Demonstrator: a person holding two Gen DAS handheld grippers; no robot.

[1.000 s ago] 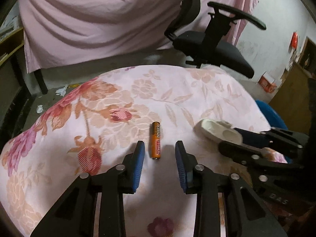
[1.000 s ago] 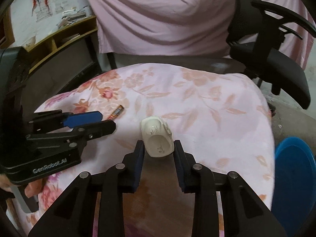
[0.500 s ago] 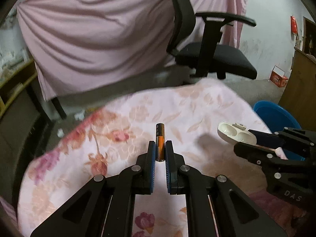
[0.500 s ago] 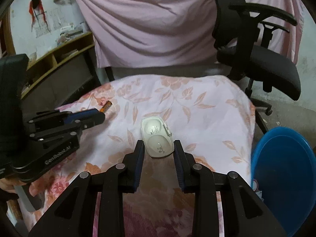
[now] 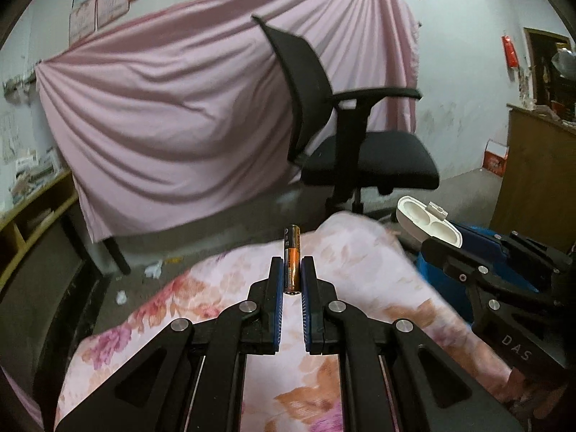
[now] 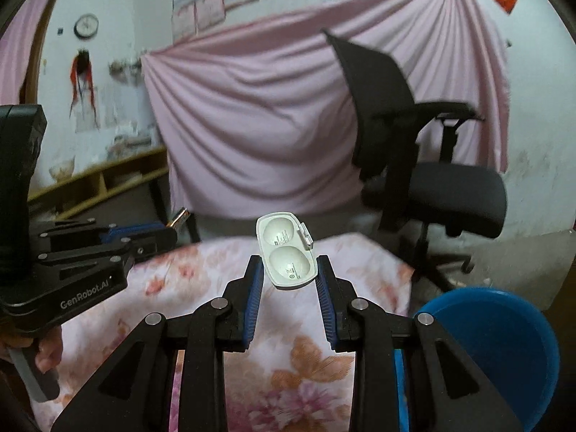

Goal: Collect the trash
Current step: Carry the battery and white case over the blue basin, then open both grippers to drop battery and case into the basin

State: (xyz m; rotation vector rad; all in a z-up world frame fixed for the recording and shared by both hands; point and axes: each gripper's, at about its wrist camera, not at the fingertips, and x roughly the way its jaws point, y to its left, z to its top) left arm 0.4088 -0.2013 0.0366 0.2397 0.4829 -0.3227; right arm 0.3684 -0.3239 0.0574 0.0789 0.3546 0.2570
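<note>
now the left gripper (image 5: 292,273) has its jaws pinched on the battery (image 5: 292,258), whose top end stands clear above the pads. a second ago the jaws stood spread either side of it while it lay on the floral cloth; they have closed on it and it is now raised off the bench (image 5: 360,288). the right gripper (image 6: 288,284) has its jaws clamped on the lower half of the white plastic case (image 6: 286,252), hollow side facing the camera; the grip looks the same as before, but the case too has left the cloth.

judgement: both pieces of trash are picked up, and the carry to a container is the step in hand. the blue bin (image 6: 504,334) sits low at the right, beyond the bench's right edge, and appears to be the likely destination.

no other trash shows on the bench in either view. the two grippers ride side by side, near each other but apart. the black office chair (image 5: 360,151) stands beyond the far edge, well clear of the path to the bin. the pink curtain (image 5: 180,115) hangs behind. a wooden cabinet (image 5: 540,172) stands further right; the bin mouth shows open and unobstructed. scraps of litter (image 5: 153,269) lie on the floor at the left.
</note>
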